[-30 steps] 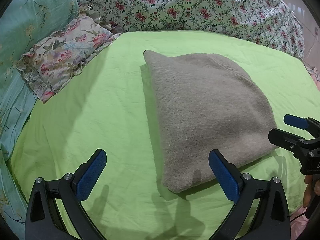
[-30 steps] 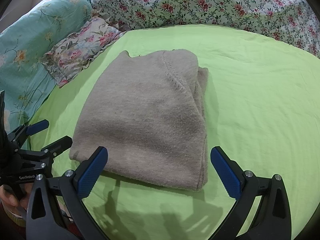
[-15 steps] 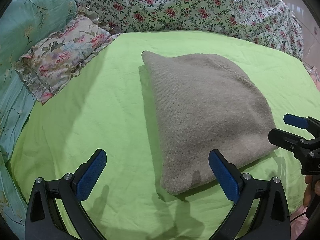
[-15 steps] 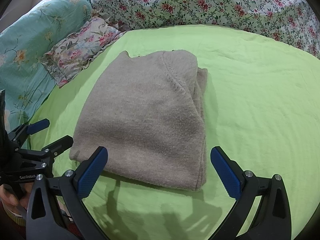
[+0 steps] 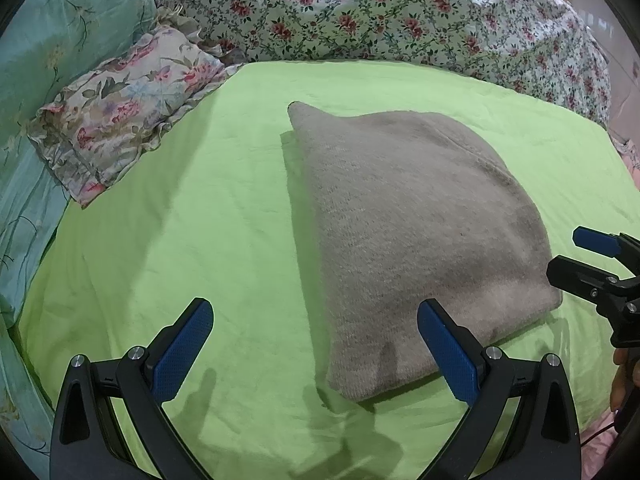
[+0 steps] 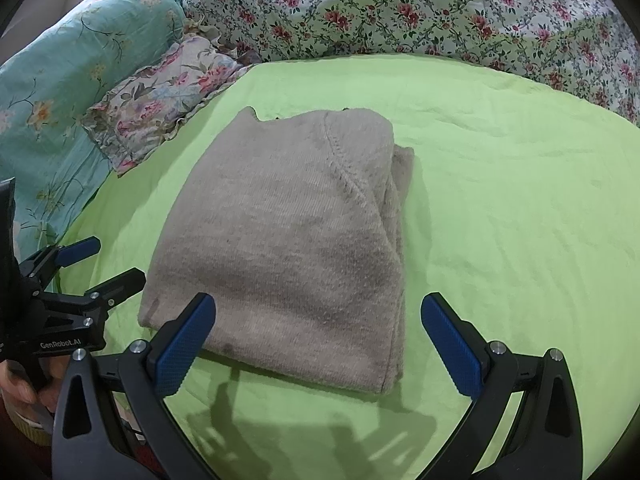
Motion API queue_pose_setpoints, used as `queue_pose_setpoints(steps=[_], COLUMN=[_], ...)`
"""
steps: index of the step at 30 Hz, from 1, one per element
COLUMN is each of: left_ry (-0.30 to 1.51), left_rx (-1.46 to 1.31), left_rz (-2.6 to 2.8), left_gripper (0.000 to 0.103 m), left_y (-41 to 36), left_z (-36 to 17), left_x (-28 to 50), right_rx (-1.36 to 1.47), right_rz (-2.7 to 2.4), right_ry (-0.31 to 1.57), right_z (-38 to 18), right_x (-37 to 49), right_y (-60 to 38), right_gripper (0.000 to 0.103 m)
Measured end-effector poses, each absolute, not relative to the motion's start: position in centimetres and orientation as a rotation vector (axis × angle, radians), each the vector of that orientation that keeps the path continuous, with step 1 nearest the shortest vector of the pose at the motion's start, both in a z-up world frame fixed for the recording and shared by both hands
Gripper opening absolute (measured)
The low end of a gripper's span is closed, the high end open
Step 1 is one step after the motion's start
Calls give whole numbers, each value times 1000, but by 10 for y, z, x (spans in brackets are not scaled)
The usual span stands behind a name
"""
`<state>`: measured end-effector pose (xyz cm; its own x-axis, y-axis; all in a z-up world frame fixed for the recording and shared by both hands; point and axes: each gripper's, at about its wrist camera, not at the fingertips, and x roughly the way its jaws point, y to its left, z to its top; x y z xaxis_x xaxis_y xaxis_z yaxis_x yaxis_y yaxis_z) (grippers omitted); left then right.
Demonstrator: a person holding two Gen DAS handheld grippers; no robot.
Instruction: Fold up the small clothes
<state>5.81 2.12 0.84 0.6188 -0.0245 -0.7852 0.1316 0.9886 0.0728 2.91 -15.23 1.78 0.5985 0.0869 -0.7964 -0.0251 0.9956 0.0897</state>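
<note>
A beige knitted garment (image 5: 408, 232) lies folded into a thick rectangle on the green sheet (image 5: 192, 240); it also shows in the right wrist view (image 6: 288, 240). My left gripper (image 5: 316, 344) is open and empty, held just short of the garment's near left corner. My right gripper (image 6: 318, 340) is open and empty, held over the garment's near edge. Each gripper shows at the side of the other's view: the right one (image 5: 588, 256) beside the garment's right corner, the left one (image 6: 96, 264) beside its left corner.
A floral frilled pillow (image 5: 120, 112) lies at the back left on a teal quilt (image 5: 48, 40). A flowered duvet (image 5: 400, 12) is heaped along the back of the bed. The bed's near edge is just below both grippers.
Both grippers stay open. The garment has hardly shifted in either view; the left wrist view has drifted slightly.
</note>
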Motion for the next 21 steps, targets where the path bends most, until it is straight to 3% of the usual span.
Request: queue_pose_setpoints(steps=[21], left_ry=[907], left_rx=[112], left_rz=[-104], left_gripper=[102], left_y=[15], left_z=[11], left_x=[75], right_rx=[57], right_rz=[87], right_ry=[949], right_z=[21], right_x=[48], right_y=[-163], right_gripper=[102])
